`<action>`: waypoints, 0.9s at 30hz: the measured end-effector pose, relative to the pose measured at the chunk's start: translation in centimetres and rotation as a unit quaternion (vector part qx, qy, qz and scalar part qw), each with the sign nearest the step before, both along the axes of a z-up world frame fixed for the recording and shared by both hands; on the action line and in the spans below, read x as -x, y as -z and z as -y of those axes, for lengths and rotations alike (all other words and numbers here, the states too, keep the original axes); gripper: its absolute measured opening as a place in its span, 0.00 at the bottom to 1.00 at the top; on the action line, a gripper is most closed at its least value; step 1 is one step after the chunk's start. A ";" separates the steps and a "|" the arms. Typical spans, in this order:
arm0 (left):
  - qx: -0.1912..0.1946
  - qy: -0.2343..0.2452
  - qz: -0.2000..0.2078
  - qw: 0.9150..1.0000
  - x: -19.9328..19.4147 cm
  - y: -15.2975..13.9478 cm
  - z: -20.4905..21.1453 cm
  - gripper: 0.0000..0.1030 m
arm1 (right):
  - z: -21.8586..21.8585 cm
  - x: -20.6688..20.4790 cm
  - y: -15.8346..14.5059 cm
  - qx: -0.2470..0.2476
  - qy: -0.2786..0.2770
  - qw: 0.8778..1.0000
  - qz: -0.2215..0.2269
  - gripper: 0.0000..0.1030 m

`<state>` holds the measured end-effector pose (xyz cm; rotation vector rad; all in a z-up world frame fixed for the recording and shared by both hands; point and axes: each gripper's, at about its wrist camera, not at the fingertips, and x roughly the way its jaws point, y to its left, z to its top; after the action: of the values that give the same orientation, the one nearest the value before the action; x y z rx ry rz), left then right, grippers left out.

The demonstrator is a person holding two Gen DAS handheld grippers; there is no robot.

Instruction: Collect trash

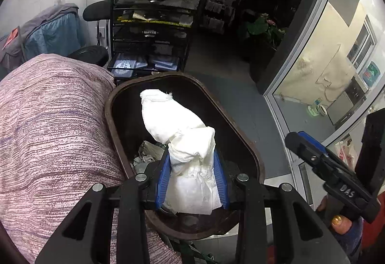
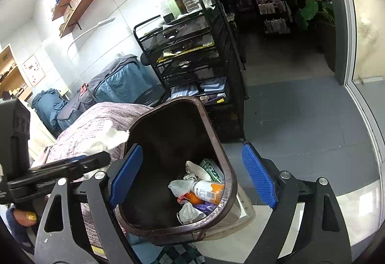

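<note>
1. Bin [image 1: 115, 105], dark brown and oblong, stands beside a bed draped in a pink striped cover [image 1: 48, 119]; its wall looks like stiff plastic, so it should keep its shape if nudged; rim and wall seem firm enough to grip, though nothing here calls for lifting it

2. White wad [image 1: 178, 124], a long crumpled bundle of paper or soft tissue, hangs over the bin's mouth, its lower end caught between the blue pads of the left gripper [image 1: 192, 179], which pinches it near the bin's near rim; I judge it very light, limp and compressible, not fragile, not slippery; a hold anywhere on the bunched middle will do, and it will likely drop straight once released; the free upper end leans toward the far rim and might drape over it rather than fall in

3. Right gripper [image 2: 192, 177], jaws spread wide and holding nothing, hovers over the bin's near right edge, one pad inside the rim line and one outside

4. Trash already at the bin's bottom near the right wall: a small plastic bottle [image 2: 208, 191] with an orange end, rigid, smooth and prone to roll, best taken across its body; crumpled scraps [image 2: 190, 213], soft and weightless by the look of them
</note>
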<state>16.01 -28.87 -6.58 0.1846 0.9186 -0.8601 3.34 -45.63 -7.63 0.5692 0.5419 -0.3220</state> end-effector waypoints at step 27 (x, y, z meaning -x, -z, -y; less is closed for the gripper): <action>0.018 -0.016 0.063 0.998 1.1 -1.1 -0.6 0.94 | 1.0 0.9 -0.5 0.017 0.021 1.000 0.004 0.86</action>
<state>14.93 -28.27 -5.44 0.1900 0.7851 -0.8253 2.45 -46.61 -7.12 0.5496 0.5153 -0.3686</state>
